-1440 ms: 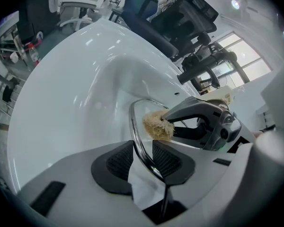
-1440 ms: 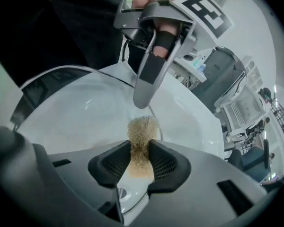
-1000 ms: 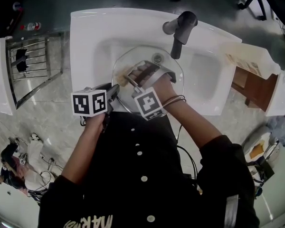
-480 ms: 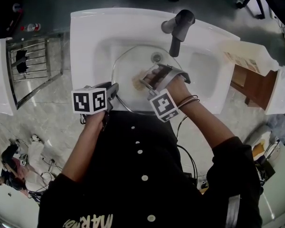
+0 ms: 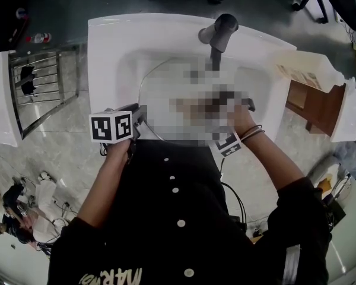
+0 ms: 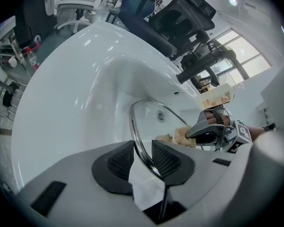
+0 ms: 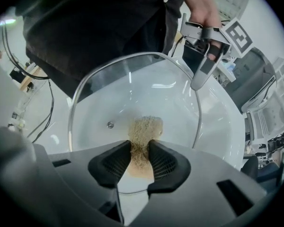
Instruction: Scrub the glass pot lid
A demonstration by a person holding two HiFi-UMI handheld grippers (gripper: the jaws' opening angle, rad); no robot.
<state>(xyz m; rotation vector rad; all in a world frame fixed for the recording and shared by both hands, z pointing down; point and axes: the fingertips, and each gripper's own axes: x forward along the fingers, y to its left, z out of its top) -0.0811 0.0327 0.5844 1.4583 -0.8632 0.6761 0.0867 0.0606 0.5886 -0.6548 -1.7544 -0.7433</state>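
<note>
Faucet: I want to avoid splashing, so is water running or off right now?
Off, apparently: no stream falls from the faucet in the left gripper view, and the sink basin shows no pooled water.

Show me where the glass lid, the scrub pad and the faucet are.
glass lid (image 7: 132, 89): right gripper view, clear middle.
scrub pad (image 7: 146, 127): right gripper view, free end.
faucet (image 5: 221, 27): head view, dark top.

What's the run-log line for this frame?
left gripper: fingers clamp glass pot lid rim | right gripper: fingers pinch tan scrub pad against the glass | lid: tilted over white sink | phase: scrubbing
</note>
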